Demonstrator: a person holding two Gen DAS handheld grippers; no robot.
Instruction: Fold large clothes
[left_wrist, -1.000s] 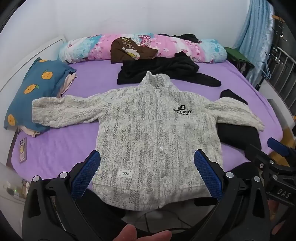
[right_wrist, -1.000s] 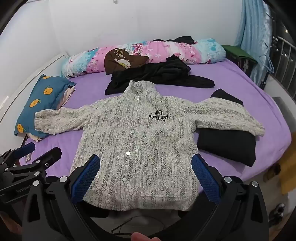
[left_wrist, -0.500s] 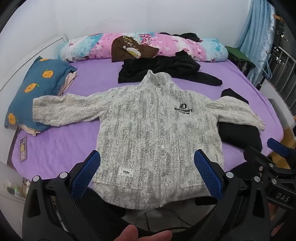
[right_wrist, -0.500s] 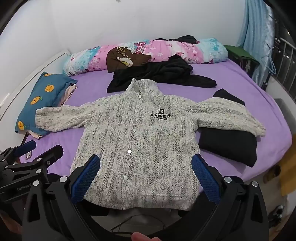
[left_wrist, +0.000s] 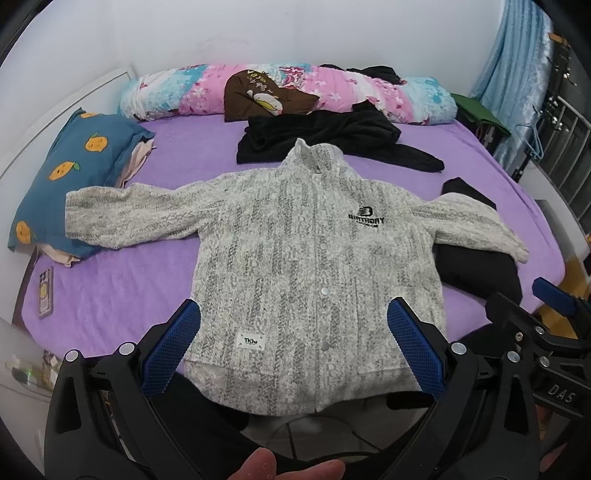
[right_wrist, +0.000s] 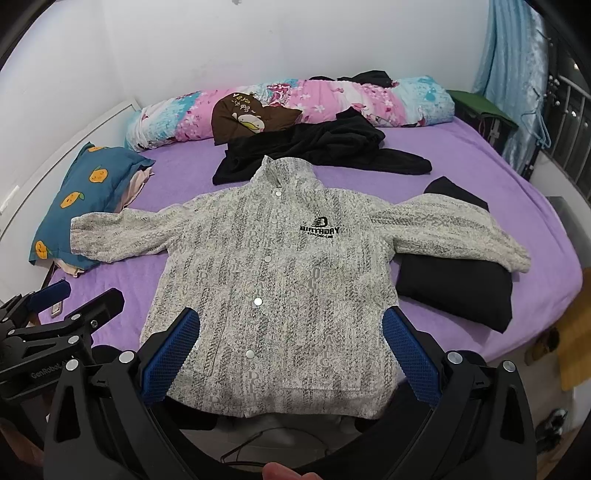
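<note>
A grey-white patterned jacket (left_wrist: 295, 258) with snap buttons and a black chest logo lies face up on the purple bed (left_wrist: 129, 288), sleeves spread to both sides. It also shows in the right wrist view (right_wrist: 277, 280). Its hem hangs over the bed's near edge. Its right sleeve rests on a folded black garment (right_wrist: 454, 291). My left gripper (left_wrist: 293, 347) is open and empty, held above the hem. My right gripper (right_wrist: 291, 354) is open and empty, also above the hem. Each gripper shows at the edge of the other's view.
A crumpled black garment (left_wrist: 325, 140) lies behind the jacket's collar. A floral bolster (left_wrist: 288, 88) and a brown garment (left_wrist: 258, 98) lie at the back. A blue orange-print pillow (left_wrist: 70, 173) and a phone (left_wrist: 46, 291) are at the left. A blue curtain (right_wrist: 517, 74) hangs at the right.
Both views have shifted slightly; the jacket sits a little lower and closer in them. The jacket itself has not moved. Both grippers stay open.
</note>
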